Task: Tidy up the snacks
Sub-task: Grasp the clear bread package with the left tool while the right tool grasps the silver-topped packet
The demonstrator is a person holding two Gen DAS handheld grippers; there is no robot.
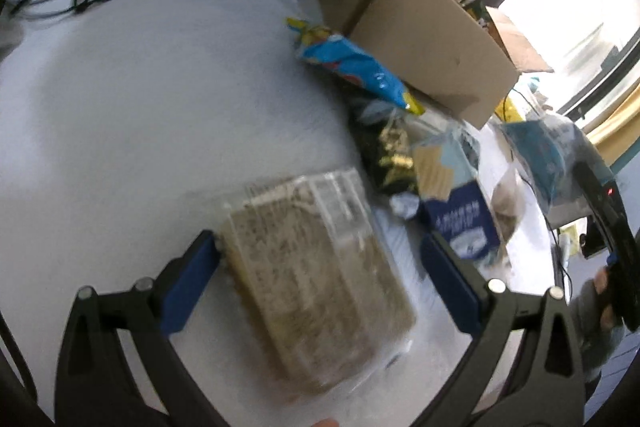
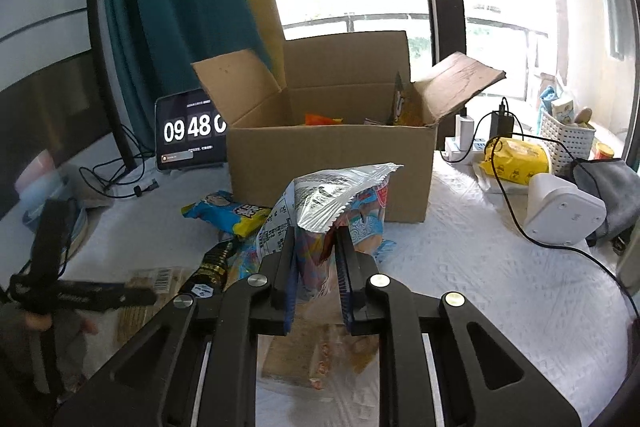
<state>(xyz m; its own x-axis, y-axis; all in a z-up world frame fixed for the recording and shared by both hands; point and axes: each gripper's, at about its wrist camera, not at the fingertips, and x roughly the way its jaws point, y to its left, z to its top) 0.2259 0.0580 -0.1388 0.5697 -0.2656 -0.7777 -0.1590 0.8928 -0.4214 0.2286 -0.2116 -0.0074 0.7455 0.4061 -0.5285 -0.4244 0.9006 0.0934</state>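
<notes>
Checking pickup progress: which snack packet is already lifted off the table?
The silver-topped snack packet, pinched between the right gripper fingers. The blue chip bag beside it lies on the white table.

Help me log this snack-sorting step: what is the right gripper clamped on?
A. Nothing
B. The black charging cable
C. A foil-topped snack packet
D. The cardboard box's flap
C: the right gripper pinches the foil-topped snack packet in front of the cardboard box.

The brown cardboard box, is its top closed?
No, the brown cardboard box stands open, flaps up, with snack packets showing inside.
</notes>
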